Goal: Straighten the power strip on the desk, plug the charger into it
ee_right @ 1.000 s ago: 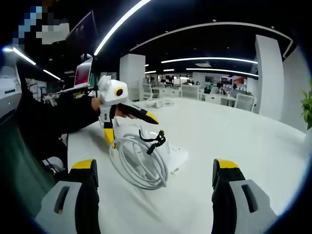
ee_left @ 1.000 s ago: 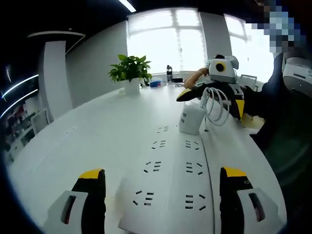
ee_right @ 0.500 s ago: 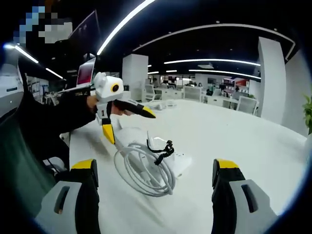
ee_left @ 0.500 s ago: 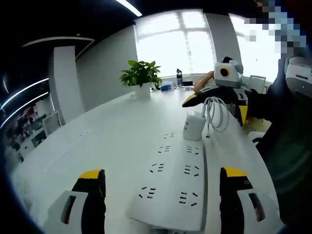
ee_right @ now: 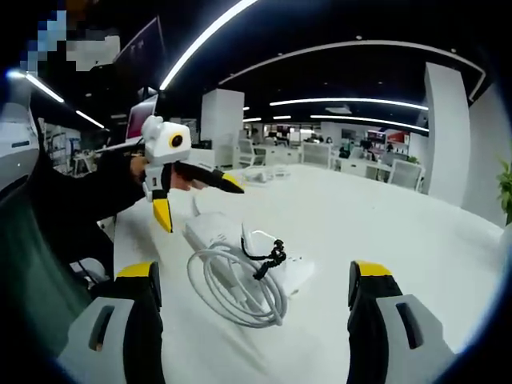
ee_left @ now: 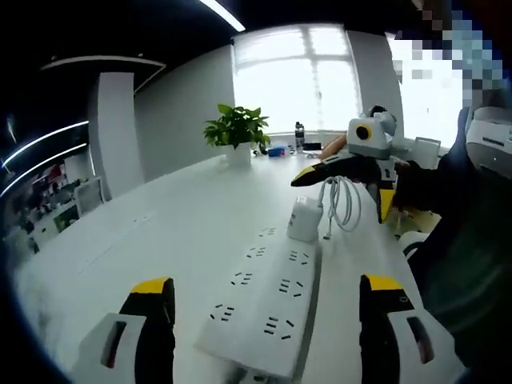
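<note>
In the left gripper view, the left gripper hung above the desk with its jaws wide apart and nothing between them. The strip lay flat on the desk between the jaw tips, running from 6 o'clock toward 12 o'clock. At its far end stood the charger, touching or just beside the strip; whether it was plugged in cannot be told. The cable hung coiled at the charger's 2 o'clock. The right gripper entered at 2 o'clock, its jaws spread, hovering by the cable. A potted plant stood on the desk at 12 o'clock; the soil in the pot was too small to make out.

In the right gripper view, the right gripper had its jaws wide apart and held nothing. The cable lay coiled on the desk at 7 o'clock of the charger. The strip lay beyond, and the left gripper hovered above it at 10 o'clock.
</note>
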A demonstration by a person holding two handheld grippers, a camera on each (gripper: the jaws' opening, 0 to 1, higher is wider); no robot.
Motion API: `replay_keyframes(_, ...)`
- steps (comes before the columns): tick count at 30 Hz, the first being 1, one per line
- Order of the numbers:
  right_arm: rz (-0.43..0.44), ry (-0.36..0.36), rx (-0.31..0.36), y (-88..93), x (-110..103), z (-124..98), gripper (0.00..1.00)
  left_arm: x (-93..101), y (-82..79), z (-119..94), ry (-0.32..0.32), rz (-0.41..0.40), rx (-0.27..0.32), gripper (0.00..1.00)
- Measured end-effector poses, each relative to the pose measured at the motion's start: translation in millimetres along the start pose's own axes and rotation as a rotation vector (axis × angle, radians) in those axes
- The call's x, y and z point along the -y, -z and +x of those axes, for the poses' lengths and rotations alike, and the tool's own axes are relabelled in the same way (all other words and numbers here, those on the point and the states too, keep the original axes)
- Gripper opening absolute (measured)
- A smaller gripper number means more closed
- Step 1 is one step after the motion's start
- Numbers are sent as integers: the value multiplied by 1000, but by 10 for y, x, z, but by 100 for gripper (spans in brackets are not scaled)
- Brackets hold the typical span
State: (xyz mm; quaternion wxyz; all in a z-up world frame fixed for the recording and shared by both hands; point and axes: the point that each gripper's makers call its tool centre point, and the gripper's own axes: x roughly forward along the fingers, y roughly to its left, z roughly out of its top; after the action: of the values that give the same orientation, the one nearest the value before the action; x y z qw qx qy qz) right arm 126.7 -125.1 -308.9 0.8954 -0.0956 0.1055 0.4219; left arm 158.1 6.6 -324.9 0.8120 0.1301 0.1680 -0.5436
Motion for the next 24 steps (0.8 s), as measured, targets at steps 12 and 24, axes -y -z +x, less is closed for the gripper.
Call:
replay_keyframes(12,6,0,-4,13,9,0,97,92,37,-130,-32,-32,25,99)
replay_keyframes(24,-4,2,-6,-29,10,-9,97,60,10,-285,-95,-37,56,99)
